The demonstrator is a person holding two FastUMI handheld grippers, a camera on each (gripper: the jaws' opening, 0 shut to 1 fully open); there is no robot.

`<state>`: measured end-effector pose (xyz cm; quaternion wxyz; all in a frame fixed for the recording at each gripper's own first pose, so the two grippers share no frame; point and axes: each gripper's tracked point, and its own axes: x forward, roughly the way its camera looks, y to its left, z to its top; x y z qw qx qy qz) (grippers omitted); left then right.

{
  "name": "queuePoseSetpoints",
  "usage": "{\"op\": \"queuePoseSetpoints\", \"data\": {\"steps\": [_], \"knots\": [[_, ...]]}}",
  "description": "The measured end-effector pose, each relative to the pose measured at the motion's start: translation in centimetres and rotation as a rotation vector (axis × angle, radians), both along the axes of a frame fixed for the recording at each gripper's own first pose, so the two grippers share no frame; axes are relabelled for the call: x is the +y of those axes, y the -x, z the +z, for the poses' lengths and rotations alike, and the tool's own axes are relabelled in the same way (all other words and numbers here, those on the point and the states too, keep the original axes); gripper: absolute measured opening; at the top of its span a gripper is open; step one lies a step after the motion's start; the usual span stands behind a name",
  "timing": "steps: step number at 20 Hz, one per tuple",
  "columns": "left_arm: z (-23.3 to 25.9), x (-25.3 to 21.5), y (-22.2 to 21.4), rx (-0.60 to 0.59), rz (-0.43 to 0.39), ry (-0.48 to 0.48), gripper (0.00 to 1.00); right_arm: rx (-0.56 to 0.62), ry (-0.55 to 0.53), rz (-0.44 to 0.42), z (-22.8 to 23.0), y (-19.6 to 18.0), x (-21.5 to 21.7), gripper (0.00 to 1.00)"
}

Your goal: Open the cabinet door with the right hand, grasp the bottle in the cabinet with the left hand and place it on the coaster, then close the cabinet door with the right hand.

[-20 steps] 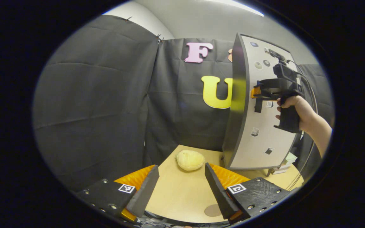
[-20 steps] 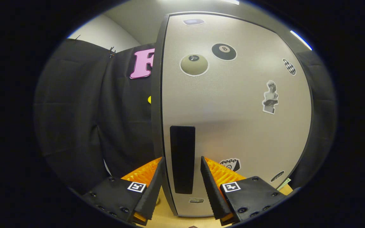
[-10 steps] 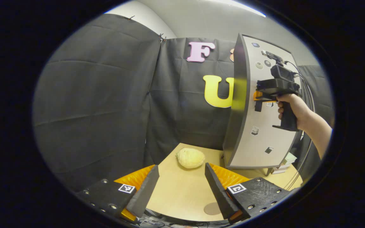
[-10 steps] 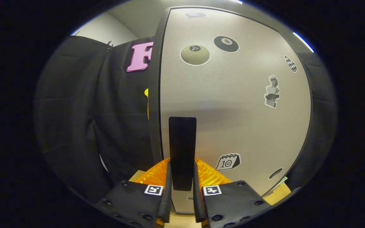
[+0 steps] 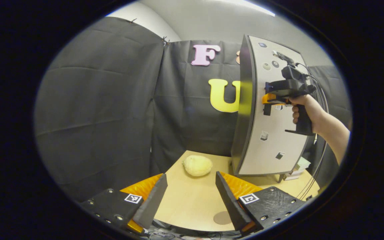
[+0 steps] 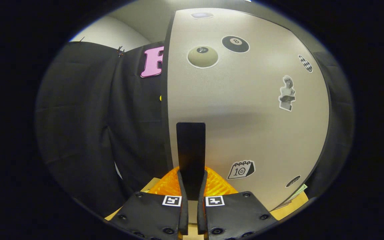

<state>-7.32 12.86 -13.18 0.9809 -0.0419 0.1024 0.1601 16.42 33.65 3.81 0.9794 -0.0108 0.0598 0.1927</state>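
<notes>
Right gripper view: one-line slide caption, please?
Right gripper shut on the black door handle of the sticker-covered cabinet door, door not yet open.

a pale yellow, rough-skinned round fruit lies on a light wooden worktop, near its far edge, before black cloth drapes. a small stack of papers or packets sits at the worktop's right side. a grey ceiling shows above.
</notes>
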Motion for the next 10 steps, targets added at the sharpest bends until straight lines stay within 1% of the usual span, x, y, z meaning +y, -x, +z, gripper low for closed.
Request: {"op": "queuePoseSetpoints", "data": {"steps": [1, 2, 3, 6, 7, 8, 10], "knots": [[0.0, -0.1, -0.1, -0.001, -0.005, 0.004, 0.87, -0.005, 0.0, 0.013, 0.0, 0.3, -0.1, 0.12], [-0.1, -0.5, 0.1, 0.0, -0.01, 0.007, 0.9, -0.008, -0.002, 0.03, 0.0, 0.8, -0.2, 0.12], [-0.2, -0.5, 0.1, 0.003, -0.013, 0.006, 0.87, -0.015, 0.0, 0.047, 0.1, 1.2, -0.3, 0.12], [-0.6, -1.5, 0.5, -0.001, -0.031, 0.013, 0.87, -0.022, 0.007, 0.076, 0.1, 2.7, -0.8, 0.12], [-0.7, -1.8, 0.4, -0.003, -0.038, 0.023, 0.9, -0.027, 0.018, 0.084, 0.1, 3.2, -1.0, 0.12], [-0.4, -2.0, 0.1, -0.013, -0.045, 0.032, 0.9, -0.025, 0.024, 0.092, 0.2, 3.7, -1.3, 0.12], [0.2, -2.7, -0.4, -0.04, -0.061, 0.039, 0.87, -0.025, 0.019, 0.111, 0.1, 4.4, -1.7, 0.12]]}}
